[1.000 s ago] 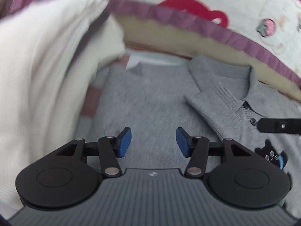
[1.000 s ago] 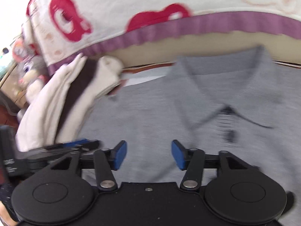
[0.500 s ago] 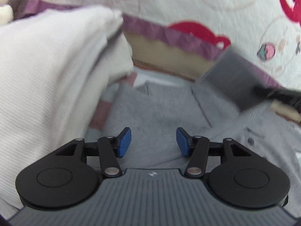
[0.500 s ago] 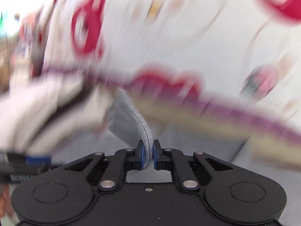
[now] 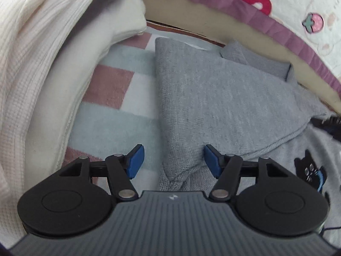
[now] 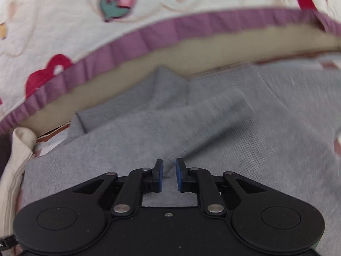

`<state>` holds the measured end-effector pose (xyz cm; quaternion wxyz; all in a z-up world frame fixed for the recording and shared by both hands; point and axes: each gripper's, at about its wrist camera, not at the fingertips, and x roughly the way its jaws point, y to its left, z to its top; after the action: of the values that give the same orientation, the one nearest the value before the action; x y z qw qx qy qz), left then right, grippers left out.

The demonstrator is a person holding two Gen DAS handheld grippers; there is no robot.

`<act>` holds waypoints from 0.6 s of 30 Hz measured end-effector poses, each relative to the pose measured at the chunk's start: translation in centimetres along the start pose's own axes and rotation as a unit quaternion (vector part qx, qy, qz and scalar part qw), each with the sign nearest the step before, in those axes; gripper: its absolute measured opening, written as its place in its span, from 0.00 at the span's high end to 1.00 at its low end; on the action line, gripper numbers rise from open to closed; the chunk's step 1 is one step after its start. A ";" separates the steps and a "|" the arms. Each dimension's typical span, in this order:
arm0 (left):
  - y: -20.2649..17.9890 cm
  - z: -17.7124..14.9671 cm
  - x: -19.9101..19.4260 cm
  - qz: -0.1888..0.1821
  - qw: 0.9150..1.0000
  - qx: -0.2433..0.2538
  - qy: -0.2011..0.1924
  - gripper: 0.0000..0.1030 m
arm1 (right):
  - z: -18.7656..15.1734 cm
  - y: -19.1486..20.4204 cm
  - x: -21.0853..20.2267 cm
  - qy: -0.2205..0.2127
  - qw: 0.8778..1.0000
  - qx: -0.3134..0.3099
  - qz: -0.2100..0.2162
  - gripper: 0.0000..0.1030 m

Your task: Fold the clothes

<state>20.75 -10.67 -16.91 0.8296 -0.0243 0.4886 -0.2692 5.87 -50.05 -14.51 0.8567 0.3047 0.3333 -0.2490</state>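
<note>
A grey knit polo sweater lies on a checked blanket. One side of it is folded over across the chest, and its collar peeks out at the back. A black cat patch shows at the right. My left gripper hovers over the fold's near corner, its jaws wide and opening, gripping nothing. My right gripper sits low over the folded sweater. Its jaws are slightly apart and opening, with grey cloth in the gap but not pressed. A dark part of the right gripper shows at the left wrist view's right edge.
A pile of white knit clothes rises close on the left. A quilt with a purple border and strawberry prints hangs along the back. A cream garment lies at the left edge of the right wrist view.
My right gripper shut on the sweater's side, carried it across the chest, and now its jaws have parted. The buttons are now covered by the fold. My left gripper's jaws widened.
</note>
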 end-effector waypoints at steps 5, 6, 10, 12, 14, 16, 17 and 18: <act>-0.2 0.9 1.5 -0.017 0.999 0.004 -0.033 0.39 | -0.1 -3.0 0.6 0.008 0.996 0.078 0.031 0.56; -0.1 1.6 2.4 -0.010 0.999 0.001 -0.035 0.39 | 0.0 -3.6 0.8 0.006 0.995 0.093 0.040 0.56; 1.6 4.3 4.2 -0.003 0.996 -0.074 -0.048 0.39 | 1.2 -4.9 1.9 -0.005 0.987 0.148 0.055 0.52; 2.1 5.2 4.6 -0.009 0.994 -0.092 -0.055 0.39 | 2.0 -4.9 2.4 -0.003 0.986 0.159 0.053 0.51; 1.9 6.0 5.7 -0.004 0.996 -0.078 -0.044 0.37 | 2.9 -4.6 2.9 0.004 0.988 0.147 0.048 0.45; 1.4 6.3 6.7 0.001 0.997 -0.058 -0.041 0.27 | 3.7 -4.1 3.6 0.007 0.993 0.113 0.045 0.42; 1.1 6.4 7.0 0.004 0.998 -0.052 -0.042 0.23 | 4.0 -3.9 3.9 0.008 0.994 0.093 0.048 0.38; 0.8 6.4 7.1 0.010 0.998 -0.047 -0.045 0.24 | 4.3 -3.6 4.2 0.008 0.996 0.073 0.051 0.34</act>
<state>29.05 -14.71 -19.50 0.8514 -0.0706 0.4628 -0.2366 8.17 -56.41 -16.31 0.8411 0.3849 0.3055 -0.2259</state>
